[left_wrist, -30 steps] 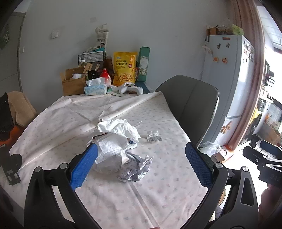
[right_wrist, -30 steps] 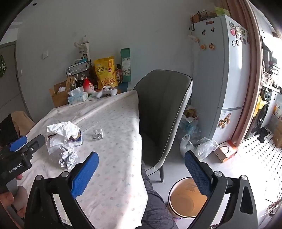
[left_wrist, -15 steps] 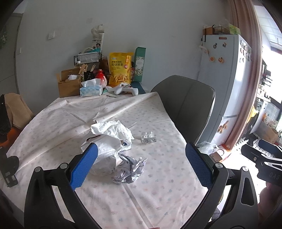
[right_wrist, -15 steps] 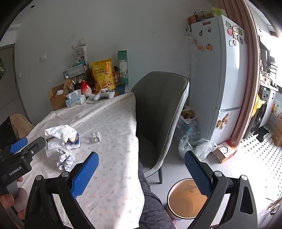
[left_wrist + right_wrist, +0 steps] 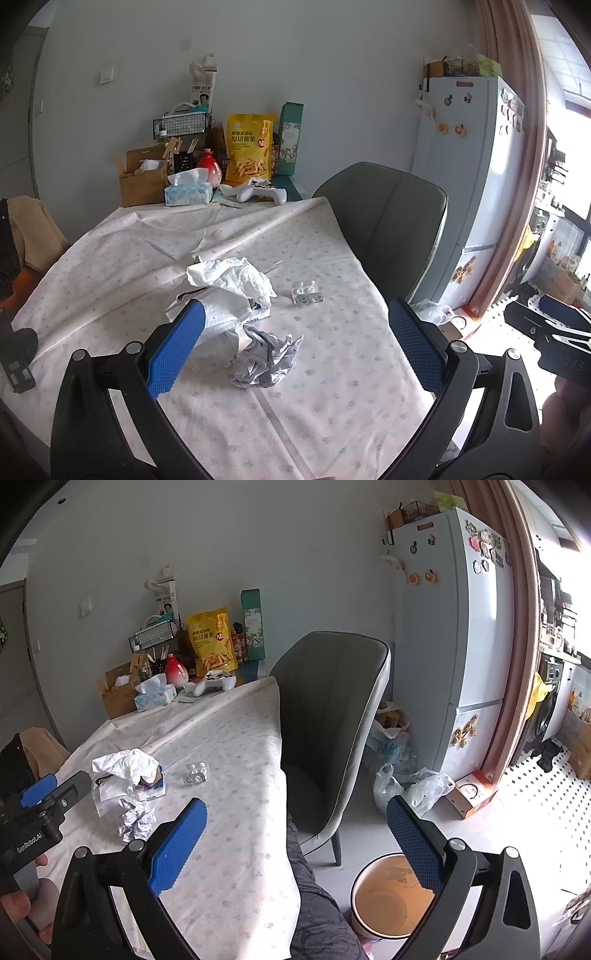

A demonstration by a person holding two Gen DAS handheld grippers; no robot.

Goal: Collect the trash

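Trash sits on the tabletop (image 5: 332,387): a crumpled paper ball (image 5: 266,356) with white tissue (image 5: 232,277) at its 12 o'clock. Left tongs (image 5: 295,347) are wide apart, holding nothing. Right tongs (image 5: 295,845) are wide apart too, with the bin (image 5: 388,904) at their 4 o'clock.

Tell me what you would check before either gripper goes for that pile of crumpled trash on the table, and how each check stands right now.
1. Left gripper open and holding nothing: ok.
2. Right gripper open and holding nothing: ok.
3. Crumpled paper ball lies free on the tablecloth, between the left fingers in that view: ok.
4. White tissue wad clear of other things: not ok, it lies over a small box and other scraps.
5. Bin open, on the floor beside the table: ok.
6. Blister pack empty, so trash: cannot tell.
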